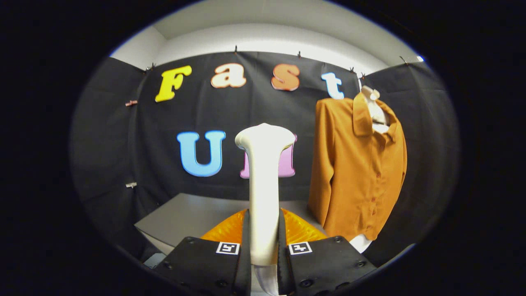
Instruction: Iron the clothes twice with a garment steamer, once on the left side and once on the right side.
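A cream-white garment steamer stands upright between my fingers, its wide head on top, facing away. My gripper is shut on the steamer's handle, both fingers pressing its sides. An orange-brown buttoned shirt hangs on a white hanger form to the right of the steamer and beyond it, its front turned toward me and slightly left. The steamer head is apart from the shirt, left of the near sleeve.
A grey table lies beyond my fingers, under the steamer. A white base shows below the shirt's hem. The black booth wall closes the back and both sides.
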